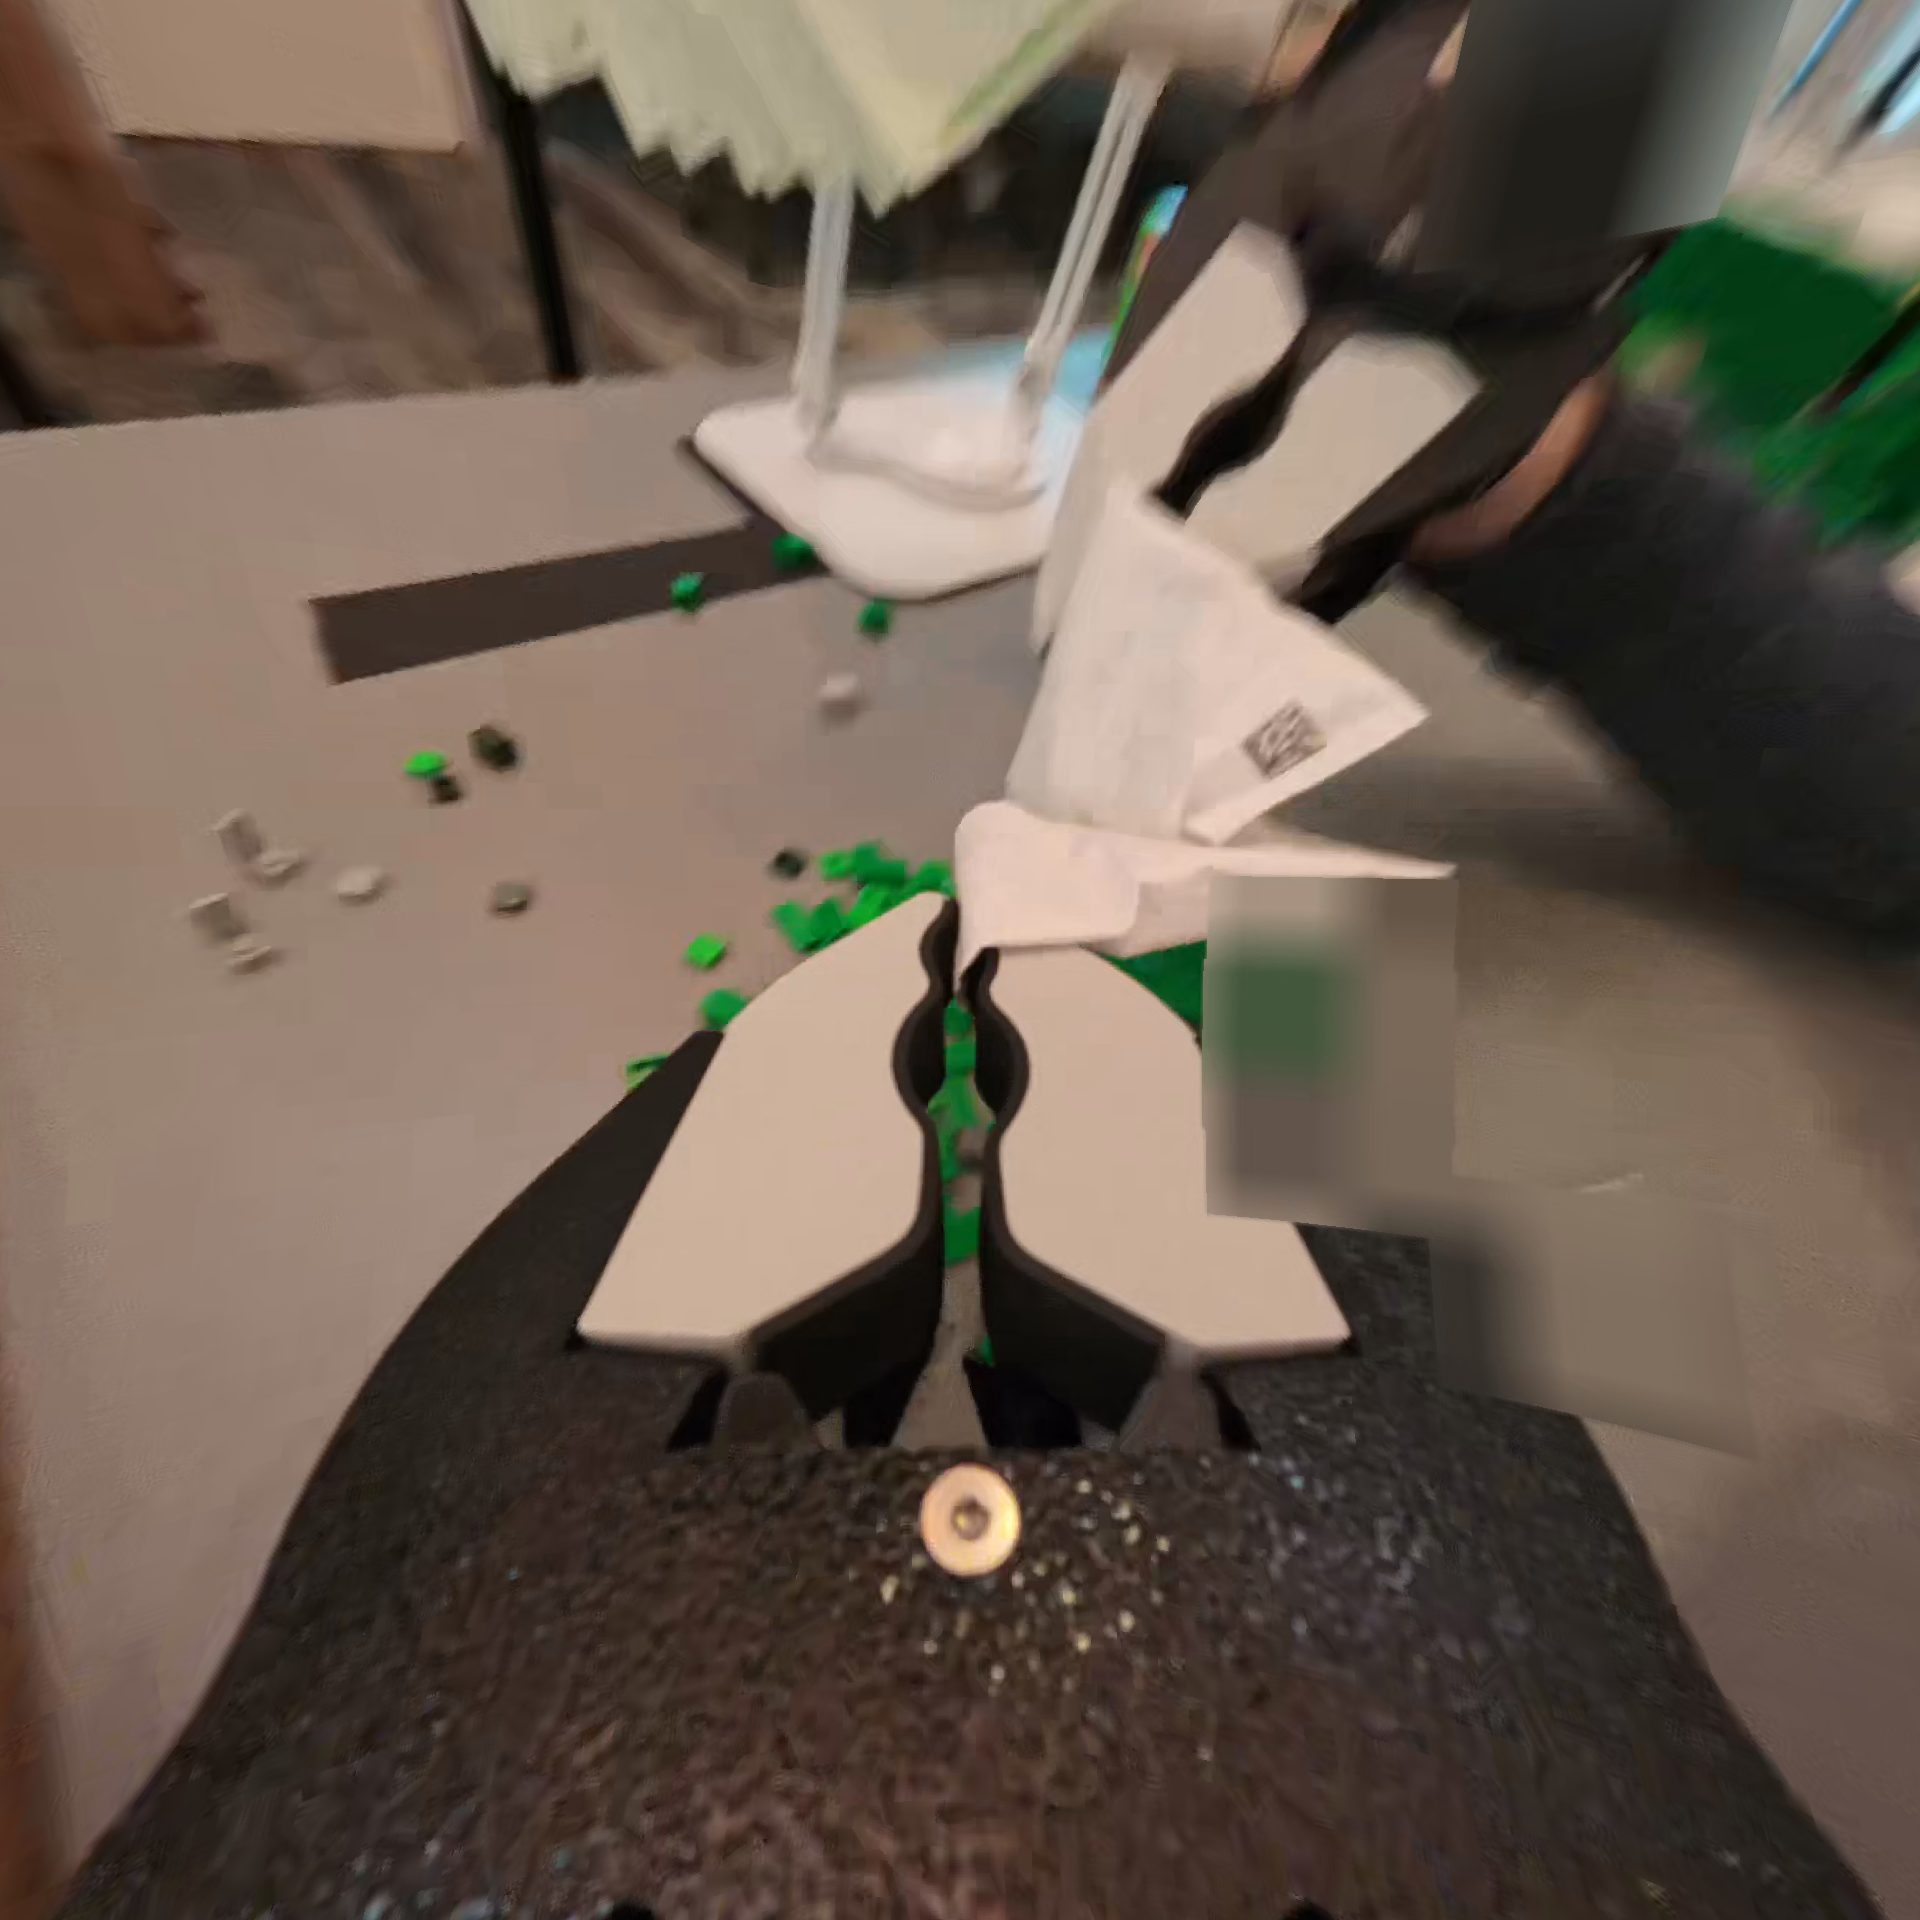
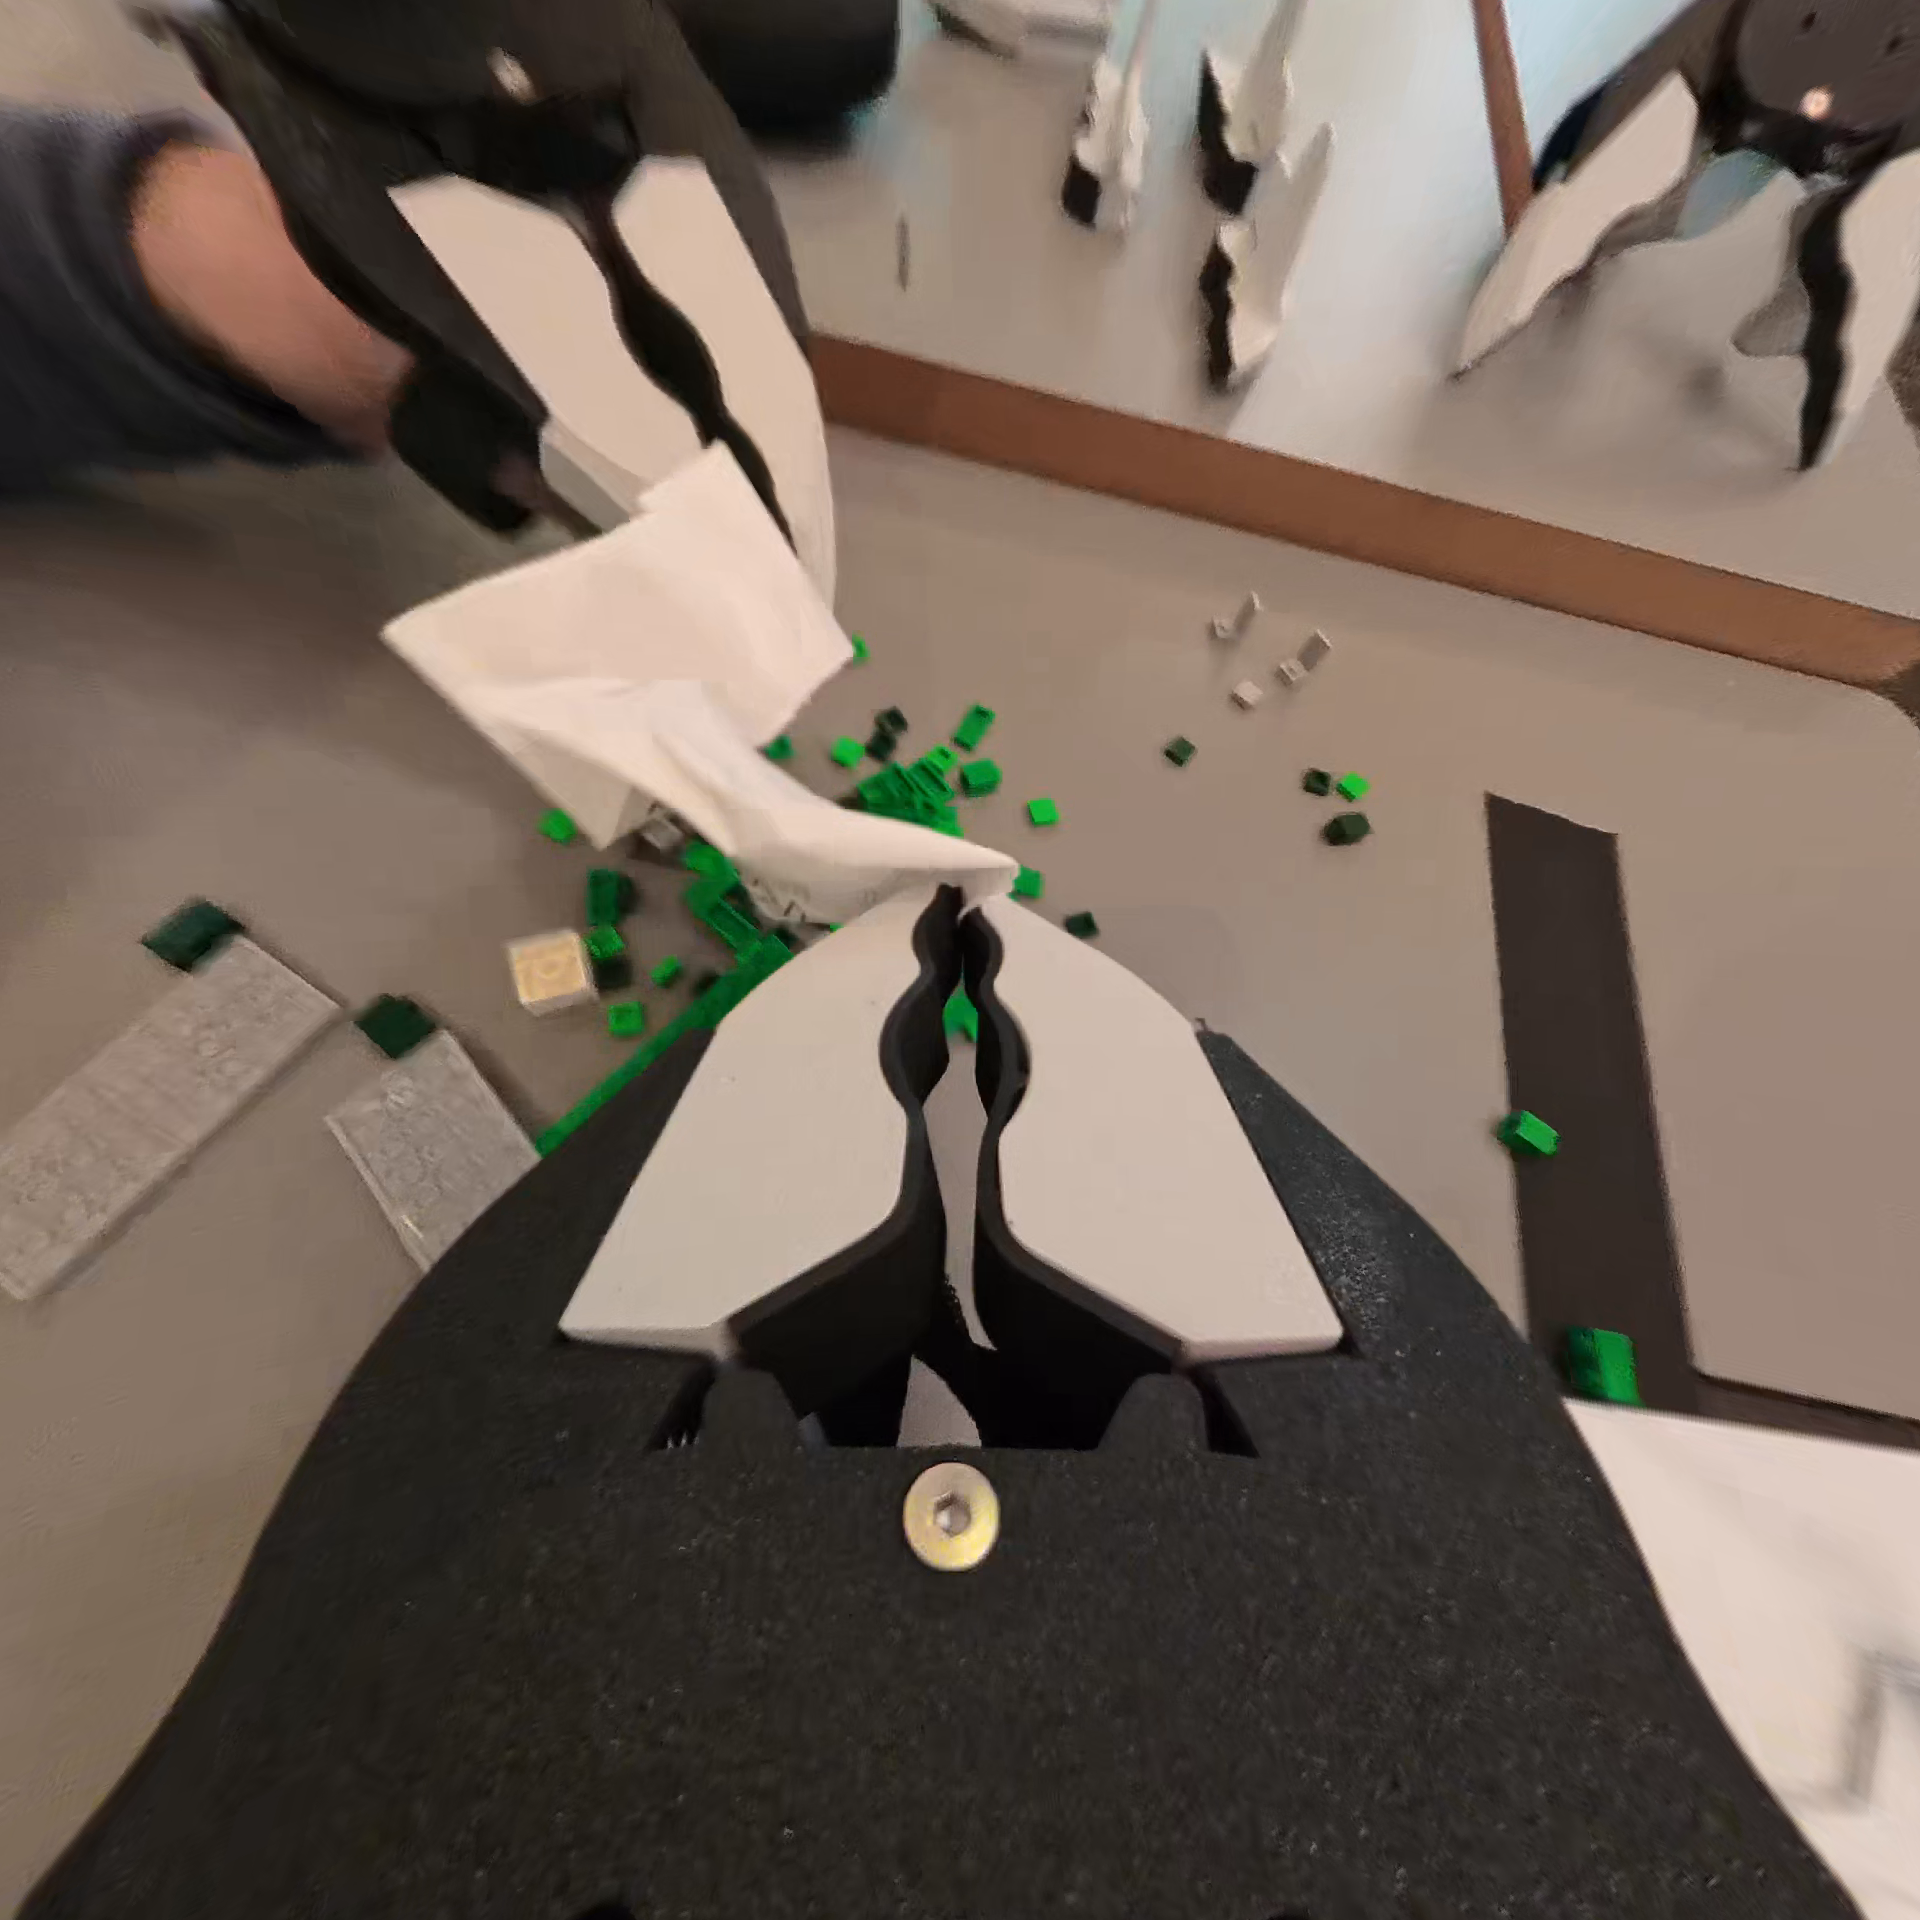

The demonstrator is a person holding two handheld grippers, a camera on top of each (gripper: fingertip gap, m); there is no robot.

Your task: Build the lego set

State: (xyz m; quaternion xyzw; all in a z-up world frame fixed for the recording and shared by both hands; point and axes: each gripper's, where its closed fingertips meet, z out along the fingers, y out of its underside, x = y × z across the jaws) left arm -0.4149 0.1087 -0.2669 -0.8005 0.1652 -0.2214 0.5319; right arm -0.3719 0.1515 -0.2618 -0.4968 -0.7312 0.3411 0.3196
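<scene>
A crumpled white paper bag [image 1: 1174,707] hangs between both grippers above the grey table. My left gripper [image 1: 956,935] is shut on its lower corner. The right gripper [image 1: 1247,488] pinches its upper part in that view. In the right wrist view my right gripper [image 2: 961,904] is shut on one end of the bag [image 2: 644,665], and the left gripper [image 2: 769,488] holds the other end. A pile of small green bricks [image 2: 914,779] lies on the table under the bag and also shows in the left wrist view [image 1: 862,883].
Small grey pieces [image 2: 1268,655] lie apart from the pile. Two clear plates [image 2: 145,1101] with dark green bricks and a tan cube [image 2: 551,966] lie to the left. A black tape strip [image 2: 1569,1039], a white stand base [image 1: 894,488] and the wooden table edge [image 2: 1351,520] border the area.
</scene>
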